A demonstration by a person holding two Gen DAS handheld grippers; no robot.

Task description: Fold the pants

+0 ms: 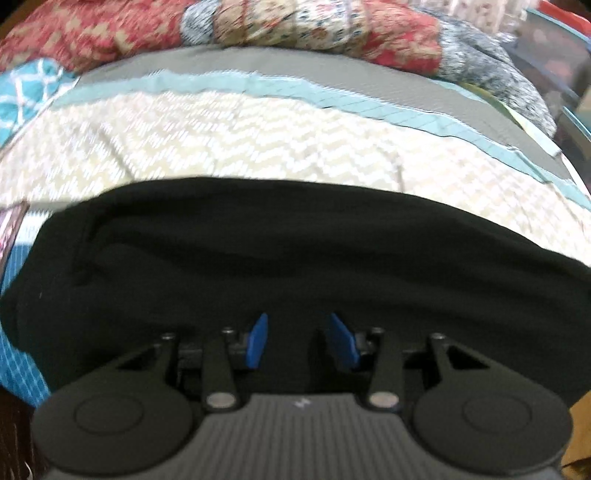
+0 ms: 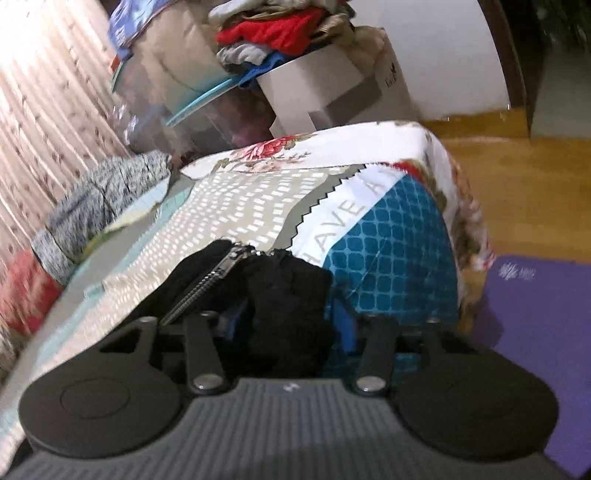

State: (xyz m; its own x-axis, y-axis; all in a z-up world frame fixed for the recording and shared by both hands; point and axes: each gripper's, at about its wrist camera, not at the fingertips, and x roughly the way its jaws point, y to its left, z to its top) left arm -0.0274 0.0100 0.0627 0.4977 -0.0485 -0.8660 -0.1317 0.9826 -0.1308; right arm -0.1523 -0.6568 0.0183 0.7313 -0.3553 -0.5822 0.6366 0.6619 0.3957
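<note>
Black pants (image 1: pixel 295 254) lie across the near edge of a bed with a cream zigzag cover (image 1: pixel 236 144). My left gripper (image 1: pixel 300 339) sits low over the pants, its blue fingers (image 1: pixel 258 341) apart with black cloth between them. In the right wrist view, the right gripper (image 2: pixel 288 325) has a bunched end of the pants (image 2: pixel 291 295) between its blue fingers (image 2: pixel 345 325). A silver zipper (image 2: pixel 207 284) on that end runs up to the left. Whether either gripper pinches the cloth is hidden.
Patterned red and grey bedding (image 1: pixel 314 33) is piled at the far side of the bed. A blue patterned sheet (image 2: pixel 399 251) covers the bed corner. Beyond it stand a white box (image 2: pixel 332 88), stacked clothes (image 2: pixel 273 33), a wooden floor (image 2: pixel 517 192) and a purple mat (image 2: pixel 539 350).
</note>
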